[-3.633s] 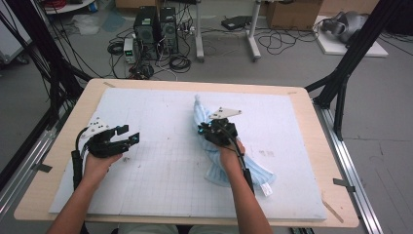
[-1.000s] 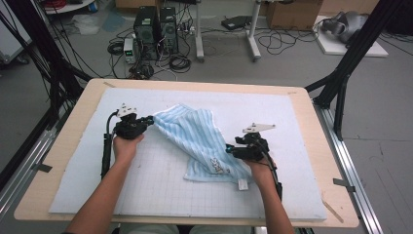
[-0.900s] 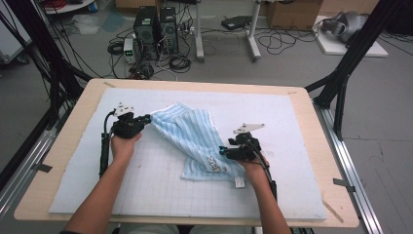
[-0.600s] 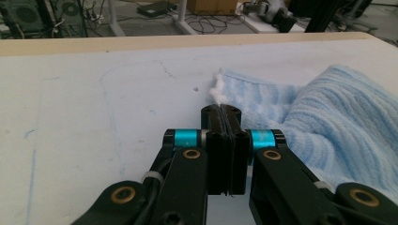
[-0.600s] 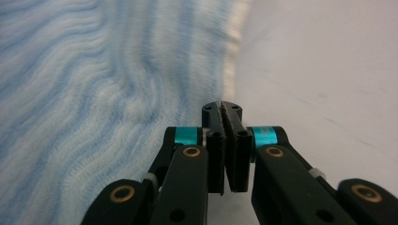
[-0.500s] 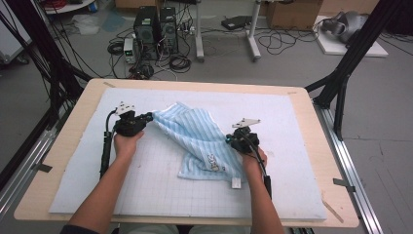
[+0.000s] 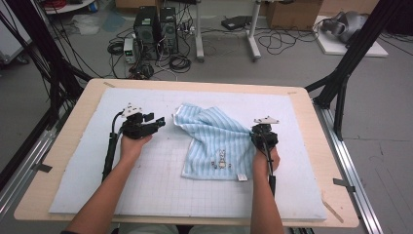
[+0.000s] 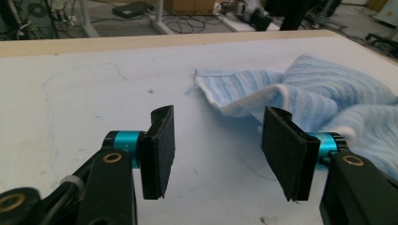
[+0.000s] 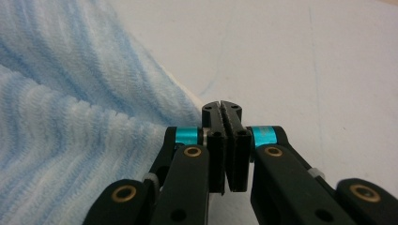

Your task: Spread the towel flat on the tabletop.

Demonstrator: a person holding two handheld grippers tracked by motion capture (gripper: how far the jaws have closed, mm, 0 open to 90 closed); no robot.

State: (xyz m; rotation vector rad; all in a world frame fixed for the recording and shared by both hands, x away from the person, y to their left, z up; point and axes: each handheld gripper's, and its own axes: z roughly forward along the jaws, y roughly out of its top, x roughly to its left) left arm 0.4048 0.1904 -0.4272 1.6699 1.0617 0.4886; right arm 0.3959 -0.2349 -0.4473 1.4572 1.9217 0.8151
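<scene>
moved: right gripper (image 7: 263,138) shifted in to towel's right edge, jaws pressed together, towel beside not between | left gripper (image 8: 216,150) just opened, nothing between | blue striped towel (image 7: 214,141) rumpled mid-mat, half spread | risk: shut jaws dragging cloth, bunching it

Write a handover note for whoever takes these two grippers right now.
Left gripper: jaws have just opened and stand apart, nothing between them; it sits just short of the towel's near corner.
Right gripper: jaws shut; whether cloth is pinched cannot be told. It is at the towel's right edge.
Towel: blue striped, on the white mat, partly spread, top part bunched and folded over.
Done: towel opened out most of the way.
Left: probably flatten the bunched upper part and square the corners.
</scene>
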